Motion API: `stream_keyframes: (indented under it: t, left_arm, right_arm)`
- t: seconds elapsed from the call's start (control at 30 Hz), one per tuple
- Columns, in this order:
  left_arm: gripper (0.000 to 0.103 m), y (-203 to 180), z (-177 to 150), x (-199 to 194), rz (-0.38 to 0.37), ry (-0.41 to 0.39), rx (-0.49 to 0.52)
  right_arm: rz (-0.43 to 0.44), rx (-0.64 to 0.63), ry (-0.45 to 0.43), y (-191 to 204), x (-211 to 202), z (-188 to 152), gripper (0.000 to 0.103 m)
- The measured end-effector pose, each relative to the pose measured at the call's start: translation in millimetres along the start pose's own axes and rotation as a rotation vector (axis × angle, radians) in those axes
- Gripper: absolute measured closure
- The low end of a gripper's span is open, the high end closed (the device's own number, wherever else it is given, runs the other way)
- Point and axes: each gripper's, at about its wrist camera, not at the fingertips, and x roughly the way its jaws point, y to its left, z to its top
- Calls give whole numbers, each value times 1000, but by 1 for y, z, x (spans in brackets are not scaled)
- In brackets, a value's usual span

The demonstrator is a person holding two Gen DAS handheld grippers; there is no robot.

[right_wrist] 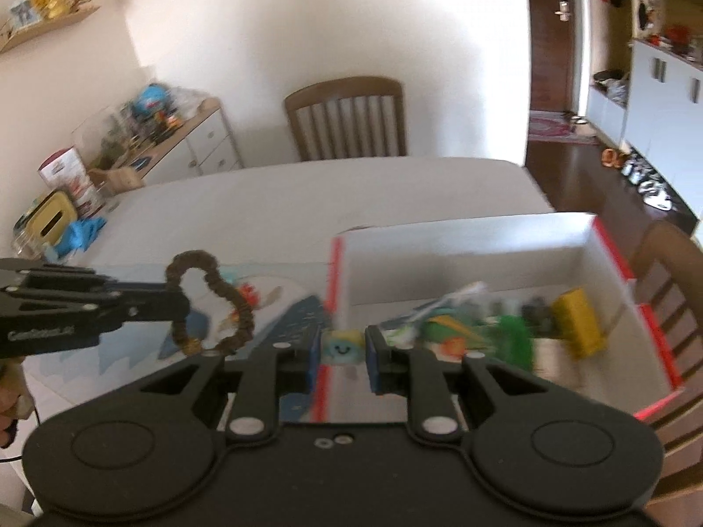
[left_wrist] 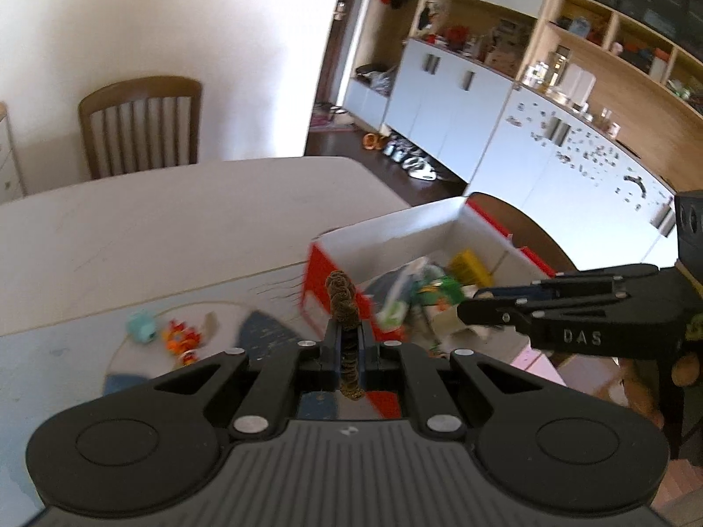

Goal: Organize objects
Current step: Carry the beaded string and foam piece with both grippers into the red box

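The left gripper [left_wrist: 347, 329] is clamped on a brown beaded bracelet [left_wrist: 345, 303], whose loop stands up from between the pinched jaws, just left of the red-and-white box [left_wrist: 413, 228] on the table [left_wrist: 154, 219]. The right gripper [right_wrist: 342, 351] is clamped on a small toy block [right_wrist: 342, 348], pale blue with a smiling face, held over the box's near left edge. Inside the box lie a yellow item [right_wrist: 577, 323] and green packets [right_wrist: 512, 338]. Left of the box, on the table, rest a teal toy [left_wrist: 141, 327] and an orange toy [left_wrist: 182, 338].
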Motion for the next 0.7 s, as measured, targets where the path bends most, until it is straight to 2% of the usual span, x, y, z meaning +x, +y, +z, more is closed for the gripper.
stream_keyframes:
  t: [0.33, 0.7]
  left_arm:
    - [96, -57, 11, 30, -27, 25, 55]
    - [96, -114, 13, 81, -79, 110, 130]
  right_arm:
    - [-72, 52, -8, -69, -13, -12, 84]
    - [-108, 44, 38, -129, -10, -19, 84]
